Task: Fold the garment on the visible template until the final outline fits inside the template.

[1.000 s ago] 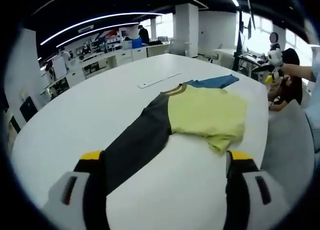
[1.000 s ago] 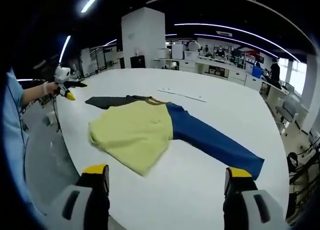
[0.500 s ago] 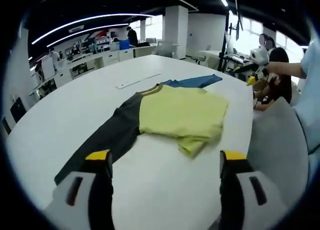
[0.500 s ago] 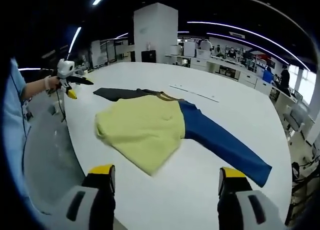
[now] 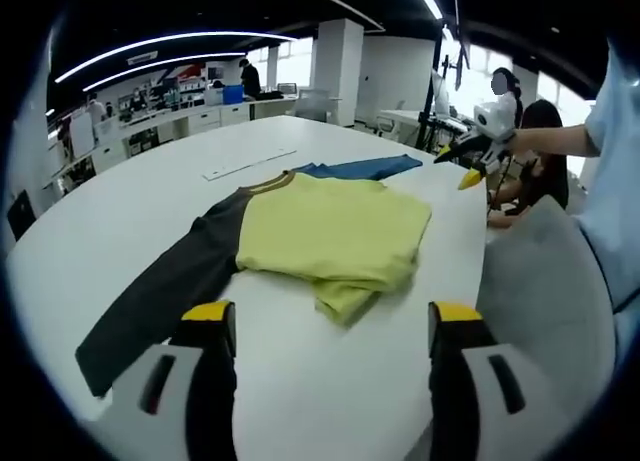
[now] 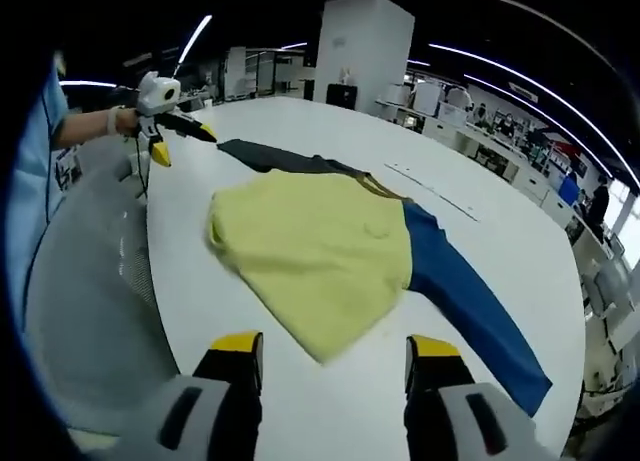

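Currently both grippers, left gripper and right gripper, hover jaws apart, holding nothing, over the white table in an open-plan office; garment lies flat near its edge.

My shirt: yellow body, one dark grey sleeve, one blue sleeve. Table: white. My jaw tips: yellow.

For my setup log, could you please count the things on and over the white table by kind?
Shirts: 1, a yellow shirt with one dark grey sleeve and one blue sleeve
White strips: 1, a strip lying beyond the collar
Claws: 2, the left claw and the right claw, both with jaws apart, holding nothing
Total: 4
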`<state>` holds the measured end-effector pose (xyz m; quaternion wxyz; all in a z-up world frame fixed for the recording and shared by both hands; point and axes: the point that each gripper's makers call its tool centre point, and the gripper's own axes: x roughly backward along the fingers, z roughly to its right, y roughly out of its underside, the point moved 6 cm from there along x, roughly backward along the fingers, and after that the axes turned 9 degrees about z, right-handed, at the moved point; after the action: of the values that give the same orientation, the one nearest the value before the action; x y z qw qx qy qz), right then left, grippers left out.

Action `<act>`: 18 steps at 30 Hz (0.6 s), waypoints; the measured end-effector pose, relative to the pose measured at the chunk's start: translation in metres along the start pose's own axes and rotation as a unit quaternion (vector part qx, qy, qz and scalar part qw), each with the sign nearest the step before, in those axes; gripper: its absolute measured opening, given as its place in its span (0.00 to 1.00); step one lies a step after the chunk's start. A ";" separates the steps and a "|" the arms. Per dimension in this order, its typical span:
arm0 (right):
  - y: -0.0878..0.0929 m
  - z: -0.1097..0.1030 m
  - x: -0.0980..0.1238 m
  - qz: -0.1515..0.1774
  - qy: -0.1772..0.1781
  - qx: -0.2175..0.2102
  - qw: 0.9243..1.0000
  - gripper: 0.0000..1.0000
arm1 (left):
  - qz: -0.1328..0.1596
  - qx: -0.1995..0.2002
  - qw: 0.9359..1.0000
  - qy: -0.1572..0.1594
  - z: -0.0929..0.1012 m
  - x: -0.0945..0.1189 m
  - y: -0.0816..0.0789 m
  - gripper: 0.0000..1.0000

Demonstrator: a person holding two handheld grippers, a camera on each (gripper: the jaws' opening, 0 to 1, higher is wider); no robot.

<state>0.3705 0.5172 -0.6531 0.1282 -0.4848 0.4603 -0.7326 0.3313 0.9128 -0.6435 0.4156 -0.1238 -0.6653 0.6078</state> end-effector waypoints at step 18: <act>0.015 -0.015 -0.056 -0.069 -0.084 0.194 0.975 0.17 | 0.009 0.022 1.000 0.005 0.003 -0.005 0.005 0.68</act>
<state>0.3817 0.5532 -0.6998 0.2068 -0.5408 0.2627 -0.7718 0.3305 0.9085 -0.6497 0.4164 -0.1235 -0.6484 0.6253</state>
